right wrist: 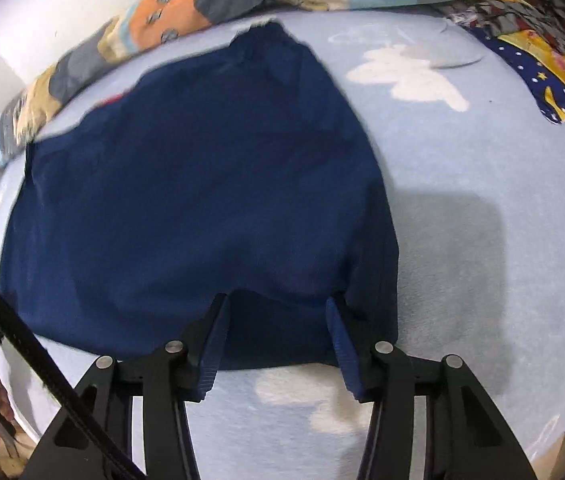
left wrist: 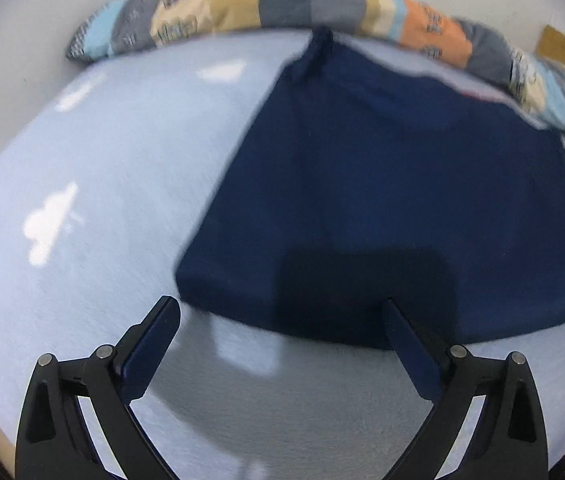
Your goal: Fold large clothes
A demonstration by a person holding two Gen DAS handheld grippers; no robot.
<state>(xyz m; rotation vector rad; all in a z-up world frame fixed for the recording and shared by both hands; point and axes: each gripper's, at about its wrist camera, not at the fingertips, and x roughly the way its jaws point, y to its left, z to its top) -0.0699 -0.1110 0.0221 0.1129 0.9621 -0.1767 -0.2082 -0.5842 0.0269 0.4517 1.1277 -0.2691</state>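
A large navy blue garment [left wrist: 394, 184] lies spread flat on a light blue bed sheet [left wrist: 94, 184]. It also shows in the right wrist view [right wrist: 202, 184]. My left gripper [left wrist: 280, 306] is open wide and empty, hovering over the garment's near left corner. My right gripper [right wrist: 276, 304] is open and empty, its fingertips [right wrist: 218, 312] over the garment's near right edge, where the cloth lies doubled. I cannot tell if the fingers touch the cloth.
A patchwork quilt [left wrist: 282, 4] is rolled along the far edge of the bed against a white wall. A dark starry cloth with yellow [right wrist: 554, 76] lies at the far right. The sheet [right wrist: 482, 200] has white cloud prints.
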